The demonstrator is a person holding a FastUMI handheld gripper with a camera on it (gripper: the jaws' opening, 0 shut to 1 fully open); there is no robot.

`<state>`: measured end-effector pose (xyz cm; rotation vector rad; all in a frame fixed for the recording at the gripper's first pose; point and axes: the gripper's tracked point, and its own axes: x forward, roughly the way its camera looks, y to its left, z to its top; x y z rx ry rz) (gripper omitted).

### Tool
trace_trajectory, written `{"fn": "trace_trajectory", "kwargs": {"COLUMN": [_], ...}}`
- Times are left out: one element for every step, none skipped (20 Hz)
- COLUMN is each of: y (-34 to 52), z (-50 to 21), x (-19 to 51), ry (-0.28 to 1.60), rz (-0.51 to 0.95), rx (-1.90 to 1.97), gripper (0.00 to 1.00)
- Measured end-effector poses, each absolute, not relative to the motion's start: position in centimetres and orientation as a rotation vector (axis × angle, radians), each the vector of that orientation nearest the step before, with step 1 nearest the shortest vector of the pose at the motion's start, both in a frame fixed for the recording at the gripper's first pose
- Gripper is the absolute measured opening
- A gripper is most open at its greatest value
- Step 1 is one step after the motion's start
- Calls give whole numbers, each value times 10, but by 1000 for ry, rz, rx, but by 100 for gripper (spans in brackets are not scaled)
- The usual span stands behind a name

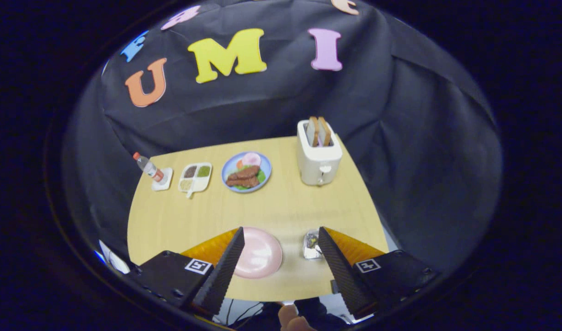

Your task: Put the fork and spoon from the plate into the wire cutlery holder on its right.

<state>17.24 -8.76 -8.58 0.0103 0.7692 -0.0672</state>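
Claw [278, 241] was spread wide, empty, held above the worktop [281, 207]. Pink plate [258, 253] sat between its fingers, bare on top. Wire cutlery holder [312, 246] stood just right of the plate, by the right finger; contents too small to tell. Toaster [318, 154] well beyond.

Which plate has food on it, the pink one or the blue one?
The blue plate, far beyond the open gripper, beside the toaster. The pink plate between the fingers looks bare.

The tool [281, 250] has two ridged, wedge-shaped fingers [225, 266] on black blocks with screws, each block bearing a square black-and-white marker [198, 265].
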Motion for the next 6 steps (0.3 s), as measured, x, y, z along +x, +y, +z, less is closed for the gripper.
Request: {"fn": "trace_trajectory", "kwargs": {"y": [-78, -70, -61, -49, -37, -30], "z": [-70, -56, -46, -34, -21, -9], "x": [173, 173, 171, 169, 163, 161], "ry": [702, 639, 588, 541, 488, 429], "rz": [-78, -85, -88, -85, -88, -94], "rx": [-8, -22, -35, -46, -59, -70], "gripper": [97, 97, 97, 97, 98, 97]}}
